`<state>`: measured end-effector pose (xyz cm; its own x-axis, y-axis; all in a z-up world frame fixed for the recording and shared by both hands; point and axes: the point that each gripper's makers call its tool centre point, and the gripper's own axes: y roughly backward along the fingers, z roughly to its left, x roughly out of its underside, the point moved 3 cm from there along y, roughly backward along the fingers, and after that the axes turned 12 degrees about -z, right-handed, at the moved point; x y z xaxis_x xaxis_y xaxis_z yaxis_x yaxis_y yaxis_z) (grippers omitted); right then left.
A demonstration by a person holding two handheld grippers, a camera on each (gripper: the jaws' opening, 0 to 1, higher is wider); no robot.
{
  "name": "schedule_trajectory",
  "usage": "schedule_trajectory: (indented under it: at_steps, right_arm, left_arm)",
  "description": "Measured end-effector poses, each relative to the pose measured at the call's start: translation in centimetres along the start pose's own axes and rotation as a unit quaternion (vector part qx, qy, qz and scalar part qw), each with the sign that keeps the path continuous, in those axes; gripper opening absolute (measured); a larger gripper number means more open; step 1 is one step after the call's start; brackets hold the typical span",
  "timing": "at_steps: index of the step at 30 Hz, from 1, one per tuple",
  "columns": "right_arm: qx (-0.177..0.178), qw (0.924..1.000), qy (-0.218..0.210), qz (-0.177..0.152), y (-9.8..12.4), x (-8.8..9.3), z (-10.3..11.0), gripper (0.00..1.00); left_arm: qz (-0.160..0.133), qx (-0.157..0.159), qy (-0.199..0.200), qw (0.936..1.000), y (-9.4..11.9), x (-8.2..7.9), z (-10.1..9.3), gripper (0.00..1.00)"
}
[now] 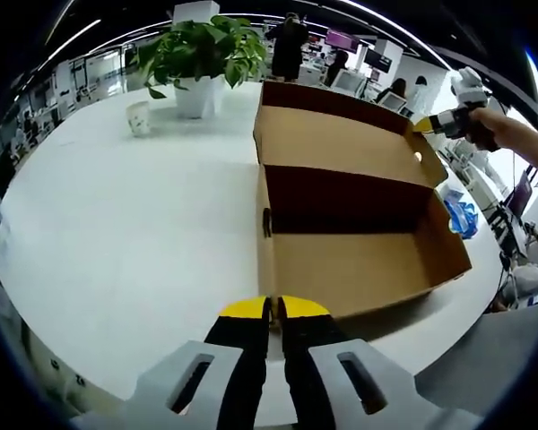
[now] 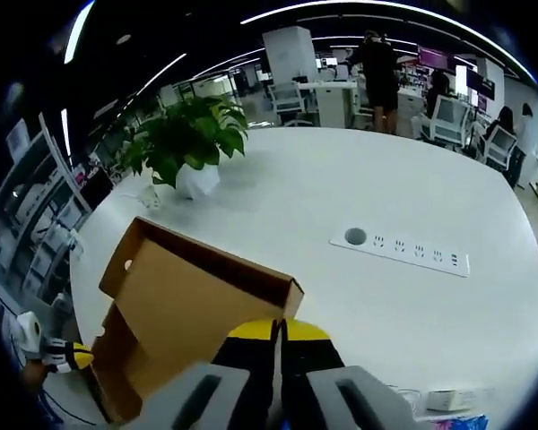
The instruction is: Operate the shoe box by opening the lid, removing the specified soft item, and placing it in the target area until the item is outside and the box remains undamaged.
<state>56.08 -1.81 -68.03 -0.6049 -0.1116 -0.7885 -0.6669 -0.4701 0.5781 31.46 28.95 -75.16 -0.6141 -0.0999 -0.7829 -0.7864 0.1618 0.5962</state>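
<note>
Shoe box (image 1: 350, 193): one, brown cardboard, on the white table (image 1: 117, 224), lid already folded back; I judge it light, stiff, easily creased.
Soft item: none visible inside.
Hold: I'd take thin walls by the rim.
Left tool (image 1: 275, 309): jaws together, empty, near box's front wall.
Right tool (image 2: 278, 330): closed, empty, over lid edge.
Potted plant (image 1: 200, 54): one.

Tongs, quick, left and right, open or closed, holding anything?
Left tongs: closed, holding nothing.
Right tongs: closed at the box lid edge; grip cannot be told.
</note>
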Motion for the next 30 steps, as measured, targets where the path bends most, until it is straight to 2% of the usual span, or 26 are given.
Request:
schedule_trajectory:
  at_steps: [18,30]
  right_arm:
    - [-0.014,0.9991,-0.001,-0.040,3.3,-1.0,1.6,0.00]
    - [-0.025,0.9974,0.004,-0.067,5.9,-0.7,2.6,0.00]
  left_arm:
    - [0.001,0.003,-0.003,1.0000,0.7,0.0,-0.9,0.01]
    - [0.002,0.011,-0.008,0.9999,0.6,-0.1,-0.9,0.02]
